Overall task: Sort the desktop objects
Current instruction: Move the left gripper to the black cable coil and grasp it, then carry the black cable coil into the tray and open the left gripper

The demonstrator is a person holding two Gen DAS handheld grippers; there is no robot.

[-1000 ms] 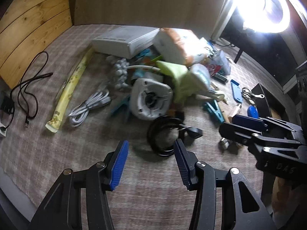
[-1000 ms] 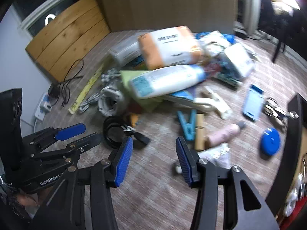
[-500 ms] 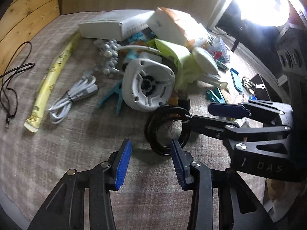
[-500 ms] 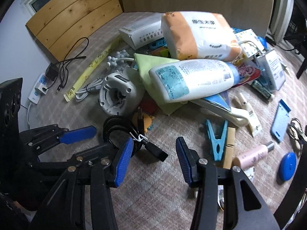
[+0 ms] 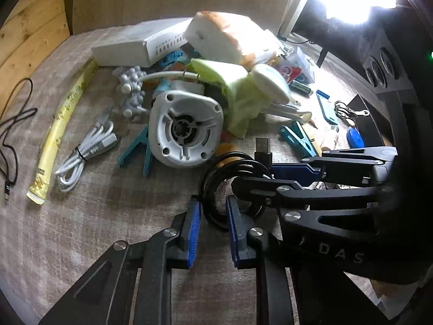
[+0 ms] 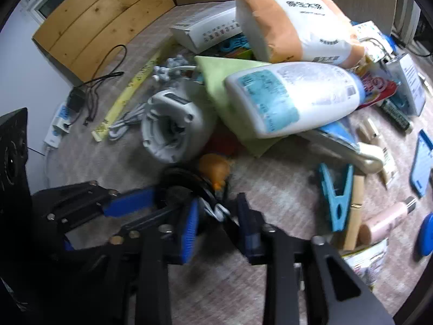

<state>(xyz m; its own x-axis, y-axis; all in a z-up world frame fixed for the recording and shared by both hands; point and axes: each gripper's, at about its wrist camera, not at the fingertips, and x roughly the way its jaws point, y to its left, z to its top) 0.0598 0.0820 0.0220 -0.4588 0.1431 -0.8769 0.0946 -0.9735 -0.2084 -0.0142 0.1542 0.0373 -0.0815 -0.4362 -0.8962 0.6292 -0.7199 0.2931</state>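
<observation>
A coiled black USB cable (image 5: 216, 173) lies on the grey mat in front of the pile. My left gripper (image 5: 212, 212) has the coil's near loop between its blue pads, which touch it as the jaws close. My right gripper (image 5: 266, 177) comes in from the right and straddles the coil's far side by the USB plug (image 5: 263, 149). In the right wrist view, which is blurred, my right gripper (image 6: 217, 211) is closing around the cable (image 6: 186, 178) with a small gap still at its right pad. My left gripper (image 6: 159, 199) reaches in from the left.
Behind the cable is a heap: a white round fan (image 5: 186, 128), a green cloth (image 5: 232, 92), a white lotion bottle (image 6: 292, 100), an orange-white pack (image 6: 292, 24) and a white box (image 5: 140, 46). A white cable (image 5: 86, 154), yellow strip (image 5: 62, 124), teal clips (image 6: 337, 192) and a pink tube (image 6: 384, 222) lie around.
Both grippers sank toward the black cable coil and narrowed around it. The left now straddles the near loop and the right has closed in beside the plug.
</observation>
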